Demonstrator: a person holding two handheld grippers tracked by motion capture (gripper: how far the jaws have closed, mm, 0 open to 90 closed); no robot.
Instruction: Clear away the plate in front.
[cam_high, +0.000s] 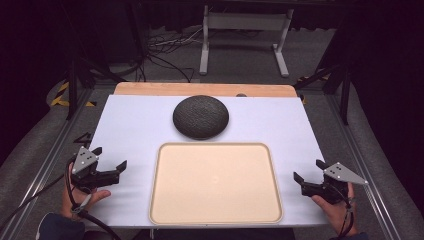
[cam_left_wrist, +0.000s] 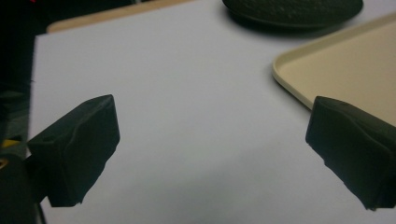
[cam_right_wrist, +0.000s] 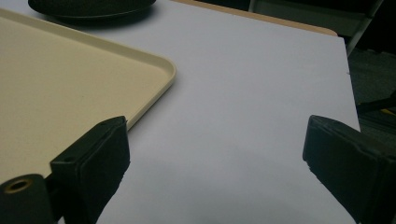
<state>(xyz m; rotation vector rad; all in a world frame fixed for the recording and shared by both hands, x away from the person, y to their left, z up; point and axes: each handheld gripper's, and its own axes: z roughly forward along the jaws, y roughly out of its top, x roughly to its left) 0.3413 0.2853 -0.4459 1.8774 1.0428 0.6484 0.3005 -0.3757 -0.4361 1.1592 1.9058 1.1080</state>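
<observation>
A dark, round, dome-shaped object with a woven surface (cam_high: 201, 116) lies on the white table sheet, just beyond a cream tray (cam_high: 216, 218). The tray holds nothing. My left gripper (cam_high: 109, 157) rests open at the table's left edge, beside the tray's left rim (cam_left_wrist: 299, 91), with bare sheet between its jaws. My right gripper (cam_high: 310, 171) rests open at the right edge, next to the tray's right rim (cam_right_wrist: 154, 100). The dome's edge (cam_left_wrist: 294, 11) lies at the top of the left gripper view, and its edge (cam_right_wrist: 88, 8) at the top left of the right gripper view.
The white sheet (cam_high: 135, 125) covers a wooden tabletop whose far edge (cam_high: 200, 89) shows bare. Metal rails run along both table sides. Beyond the table stand a white frame (cam_high: 245, 35) and loose cables on the floor.
</observation>
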